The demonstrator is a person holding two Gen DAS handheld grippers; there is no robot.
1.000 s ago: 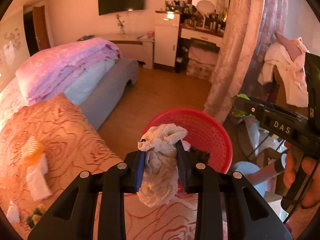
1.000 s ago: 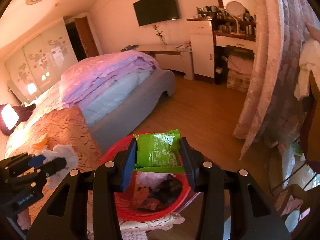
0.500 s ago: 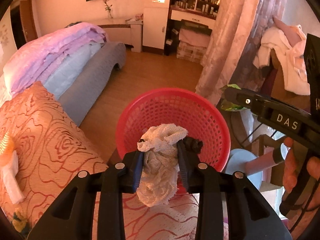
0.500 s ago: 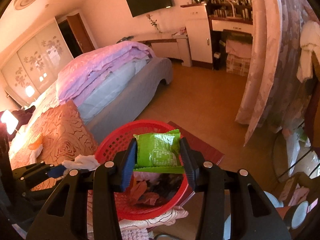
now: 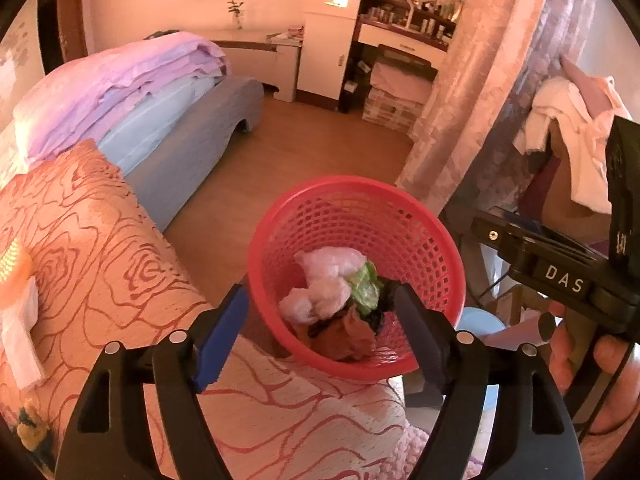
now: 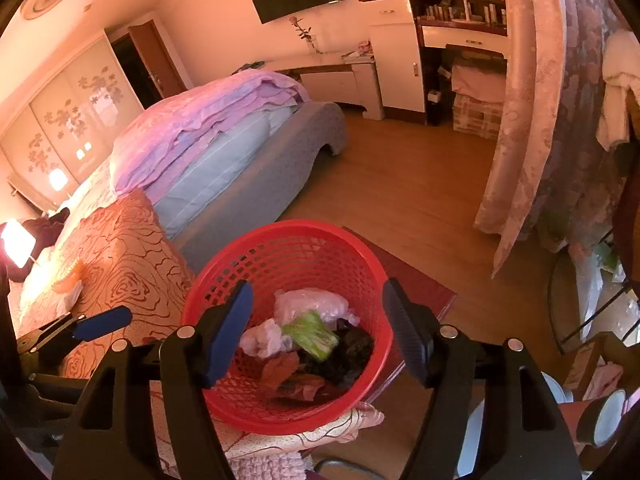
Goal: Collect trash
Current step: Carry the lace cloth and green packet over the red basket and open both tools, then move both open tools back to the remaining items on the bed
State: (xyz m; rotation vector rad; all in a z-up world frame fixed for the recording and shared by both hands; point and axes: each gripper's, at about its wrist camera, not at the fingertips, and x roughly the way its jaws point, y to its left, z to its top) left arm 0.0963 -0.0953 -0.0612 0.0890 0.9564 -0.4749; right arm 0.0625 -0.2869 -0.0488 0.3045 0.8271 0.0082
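Trash is basically all in the red basket (image 5: pixel 404 216) right now: a green wrapper (image 6: pixel 310 334), a couple of whitish wads (image 5: pixel 316 300), some brown crumpled stuff (image 6: pixel 294 376) and something dark under it. The green one looks blurred in the right wrist view, so I'd guess it's mid-drop or only just landing.

Both tools are hanging over the basket and pointing down into it. Left gripper (image 5: pixel 320 316) has its jaws opening, spread wide, with nothing between the pads. Same for the right gripper (image 6: pixel 318 326): jaws opening, nothing in them, only the basket's contents showing through the gap. So this reads as the release step of a two-handed dump.

Next move, I reckon, is to lift clear and go for what's left. Over on the far left of the orange rose bedspread (image 5: pixel 100 248) there's a white tissue-like piece (image 5: pixel 18 338) with something orange (image 5: pixel 12 276) beside it, likely the next targets. That means swinging left, away from the basket.

What's in the way: the basket sits tight against the bed edge, the two tools are close together, and the curtain (image 5: pixel 472 92) hangs just right of the basket. A small blue stool or lid (image 5: pixel 478 320) sits near the basket's right side.
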